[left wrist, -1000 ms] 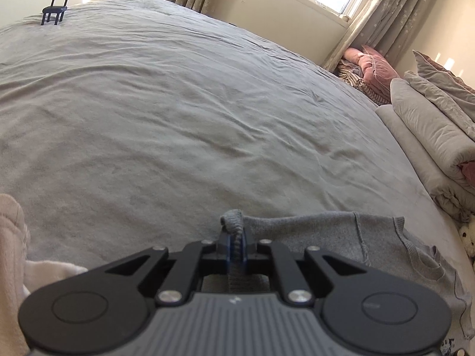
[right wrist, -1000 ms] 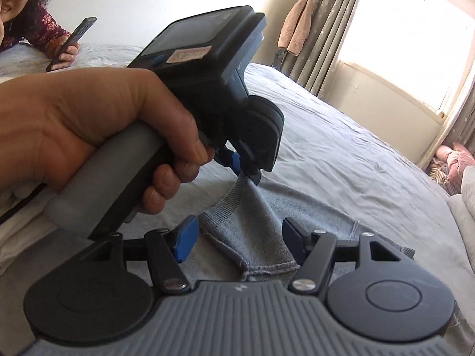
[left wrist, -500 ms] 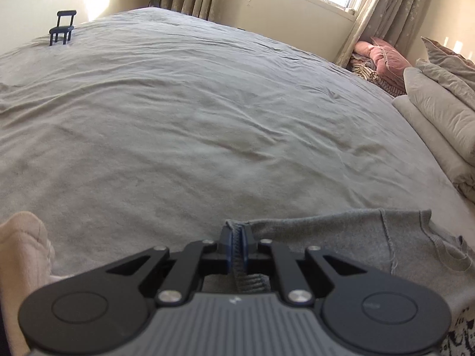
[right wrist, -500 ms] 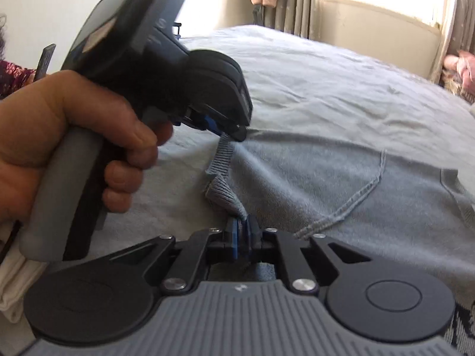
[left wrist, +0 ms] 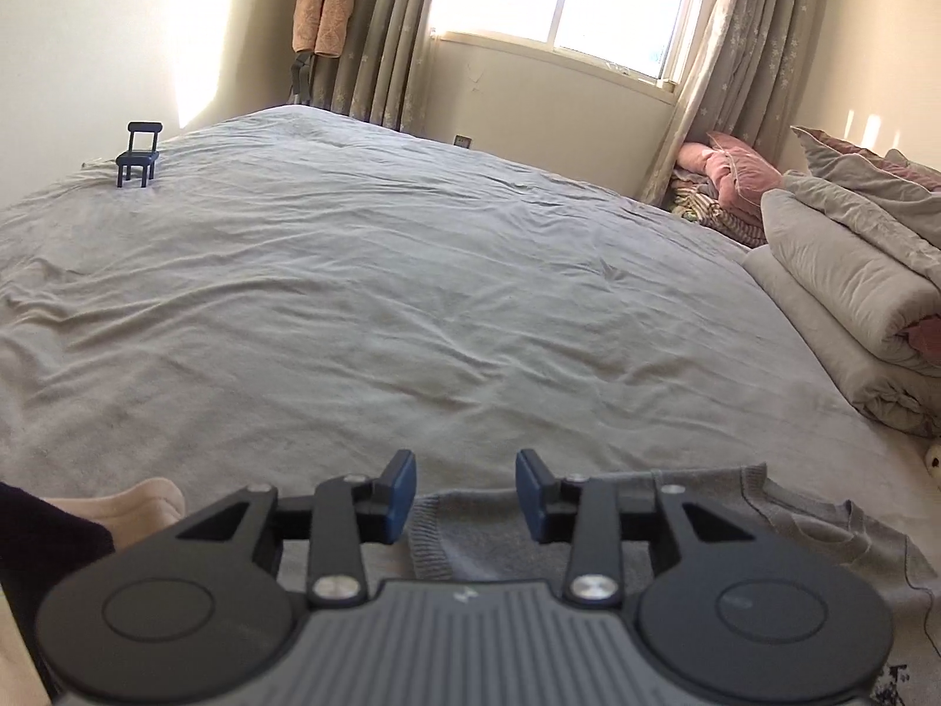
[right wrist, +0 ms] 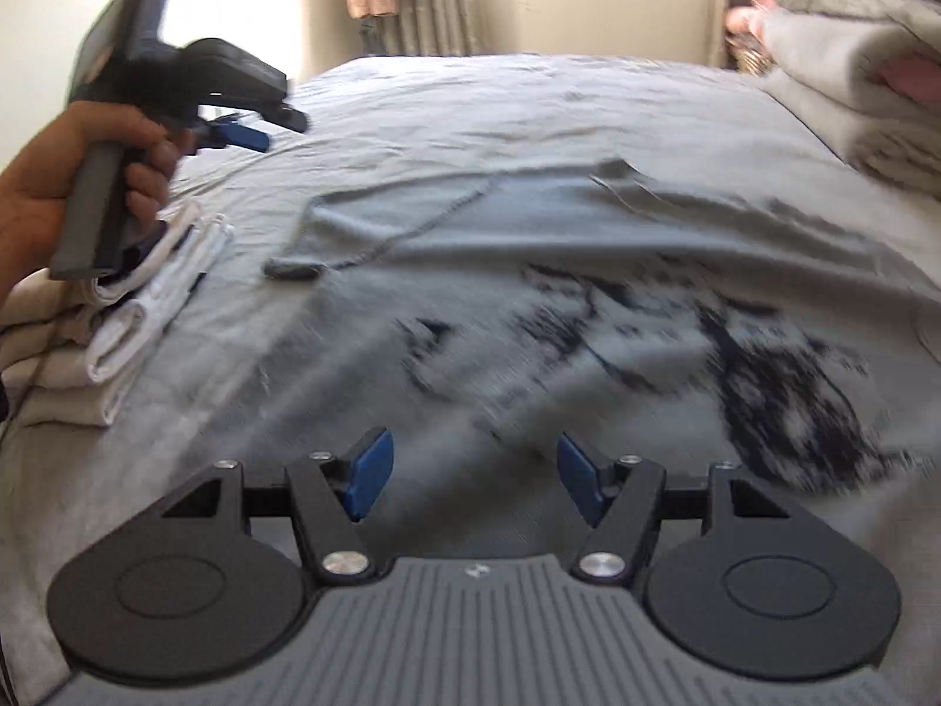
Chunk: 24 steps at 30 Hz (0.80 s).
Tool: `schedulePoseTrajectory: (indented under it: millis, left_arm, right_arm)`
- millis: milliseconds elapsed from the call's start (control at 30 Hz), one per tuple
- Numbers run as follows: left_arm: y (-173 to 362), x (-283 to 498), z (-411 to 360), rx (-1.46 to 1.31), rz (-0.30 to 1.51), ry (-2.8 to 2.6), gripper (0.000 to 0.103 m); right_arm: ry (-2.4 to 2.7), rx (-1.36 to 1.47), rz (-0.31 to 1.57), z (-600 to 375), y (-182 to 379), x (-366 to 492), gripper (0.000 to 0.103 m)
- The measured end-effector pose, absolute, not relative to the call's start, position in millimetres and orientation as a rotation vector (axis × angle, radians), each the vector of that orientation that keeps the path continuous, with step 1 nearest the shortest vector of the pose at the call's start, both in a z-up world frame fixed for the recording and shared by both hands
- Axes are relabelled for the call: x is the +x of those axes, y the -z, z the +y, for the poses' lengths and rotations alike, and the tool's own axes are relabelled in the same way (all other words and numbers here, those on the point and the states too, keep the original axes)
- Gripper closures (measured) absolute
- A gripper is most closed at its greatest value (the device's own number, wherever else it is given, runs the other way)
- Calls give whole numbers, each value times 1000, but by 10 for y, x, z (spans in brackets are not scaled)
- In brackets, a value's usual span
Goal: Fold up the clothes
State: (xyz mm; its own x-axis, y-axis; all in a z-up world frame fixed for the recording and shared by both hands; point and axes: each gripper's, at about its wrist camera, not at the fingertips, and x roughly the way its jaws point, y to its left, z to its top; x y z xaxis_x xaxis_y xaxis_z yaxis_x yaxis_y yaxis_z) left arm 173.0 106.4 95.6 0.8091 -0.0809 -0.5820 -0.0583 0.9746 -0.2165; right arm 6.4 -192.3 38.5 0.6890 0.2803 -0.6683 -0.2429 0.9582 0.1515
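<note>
Two open claws over a grey sweater (right wrist: 529, 247) on a bed (left wrist: 353, 294).
Both claws, left (left wrist: 464, 497) and right (right wrist: 473, 479), have just been opening, empty; the sweater's long axis runs across, right claw nearer its body.

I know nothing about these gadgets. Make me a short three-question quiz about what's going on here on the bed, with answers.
1. True or false: the left gripper is clamped on the grey sweater.
2. What small dark thing stands at the bed's far left corner? A) a lamp B) a toy chair C) a shoe
3. Fill in: the folded white clothes lie just below the person's ____ hand.

Key
1. False: both the left gripper and the right gripper have just been opening, with nothing pinched between the pads.
2. B, the toy chair.
3. Left: the left hand.
</note>
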Motion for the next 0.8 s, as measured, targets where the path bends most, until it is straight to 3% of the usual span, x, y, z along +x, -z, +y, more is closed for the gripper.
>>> schedulePoseTrajectory:
  millis: [267,533,567,600,667,700,733,767,800]
  left_arm:
    - [-789,583,443,-130,814,157,67]
    - [-499,-585,634,-201,928,189,64]
    - [-469,-669,632,-211,934,197,58]
    - [-429,-727,617,-211,941,213,42]
    - [-311,-813,543,-176,975,261,32]
    - [-274,-852,511,-161,963,252,33]
    - [-241,-892,479,-145,947,239,34]
    - [-231,-933,417,-109,932,246,41]
    - [-227,-944,371,-86,923,262,69]
  right_arm:
    - [-97,177,800,-2810,-472,-832,37]
    - [135,345,790,-3756,-487,-1564,37]
    - [121,387,800,-3803,-435,-1593,39]
    - [106,430,809,-3848,-383,-1621,42]
    - [94,497,804,-3903,-318,-1663,51]
    - [91,481,806,-3882,-320,-1670,56]
    - [88,464,809,-3861,-323,-1677,68]
    - [85,447,813,-3840,-325,-1683,82]
    - [82,429,815,-3818,-328,-1689,91]
